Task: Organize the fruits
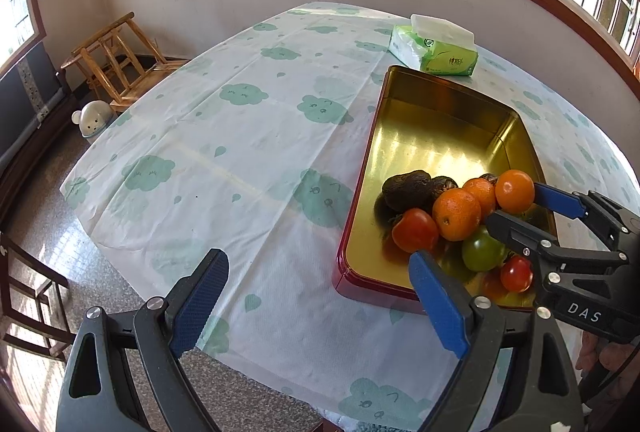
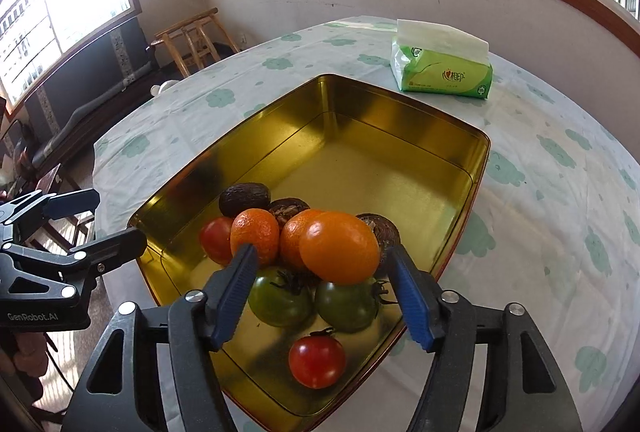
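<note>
**Fruit piled in the gold tin, both grippers open**

We held the right gripper over the near end of the gold tin, its blue pads spread to either side of the top orange without pressing on it; the jaws stood partly open and gripped nothing. That orange rested on the heap, with two more oranges just beside it at nine o'clock. Below it, at six o'clock, lay two green tomatoes, and nearer still a red tomato sat alone on the tin floor. Another red tomato touched the left orange. Dark wrinkled fruits lay behind the pile at eleven o'clock.

We kept the left gripper wide open and empty over the cloud-print tablecloth, at nine o'clock from the tin, one pad just at the tin's near corner. A green tissue pack stood beyond the tin at one o'clock.
</note>
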Demonstrator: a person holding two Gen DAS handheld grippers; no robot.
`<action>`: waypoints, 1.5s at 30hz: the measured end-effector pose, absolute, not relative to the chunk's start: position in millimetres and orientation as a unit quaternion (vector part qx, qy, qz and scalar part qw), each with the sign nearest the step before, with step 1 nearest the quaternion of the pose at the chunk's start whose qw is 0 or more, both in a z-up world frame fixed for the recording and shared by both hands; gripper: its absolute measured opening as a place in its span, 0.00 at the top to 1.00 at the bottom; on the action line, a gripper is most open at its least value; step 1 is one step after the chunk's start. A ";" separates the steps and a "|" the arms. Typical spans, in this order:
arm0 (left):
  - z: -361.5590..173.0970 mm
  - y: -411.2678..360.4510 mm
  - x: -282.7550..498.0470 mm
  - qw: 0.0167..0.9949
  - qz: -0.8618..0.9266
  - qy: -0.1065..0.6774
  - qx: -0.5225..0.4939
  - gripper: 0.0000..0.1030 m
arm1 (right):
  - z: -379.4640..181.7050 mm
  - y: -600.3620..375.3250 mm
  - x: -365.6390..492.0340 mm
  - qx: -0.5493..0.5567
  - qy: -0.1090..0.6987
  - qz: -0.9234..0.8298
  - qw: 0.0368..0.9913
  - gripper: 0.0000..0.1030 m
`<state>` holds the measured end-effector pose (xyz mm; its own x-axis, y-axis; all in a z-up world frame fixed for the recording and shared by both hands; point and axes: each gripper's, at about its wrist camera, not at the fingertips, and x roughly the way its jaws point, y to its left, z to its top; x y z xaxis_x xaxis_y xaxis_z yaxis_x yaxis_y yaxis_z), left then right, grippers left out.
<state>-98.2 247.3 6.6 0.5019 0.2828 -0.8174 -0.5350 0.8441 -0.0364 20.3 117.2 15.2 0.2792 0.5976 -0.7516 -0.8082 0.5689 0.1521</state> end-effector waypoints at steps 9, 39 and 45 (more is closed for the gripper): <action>10.7 241.6 -98.8 0.858 0.238 0.434 -0.138 0.13 | 30.1 97.7 7.0 -0.135 0.408 0.421 0.799 0.03; 18.2 194.0 -85.4 0.867 0.216 0.440 -0.088 0.13 | 14.2 51.2 -22.3 -0.129 0.471 0.372 0.789 0.00; 17.7 191.1 -82.7 0.866 0.217 0.443 -0.085 0.13 | 11.3 53.6 -24.6 -0.136 0.474 0.374 0.786 0.00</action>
<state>-82.7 191.1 17.7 0.5133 0.3000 -0.8041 -0.4511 0.8914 0.0446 -24.6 53.6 11.3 0.2712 0.4580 -0.8466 -0.7159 0.6839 0.1407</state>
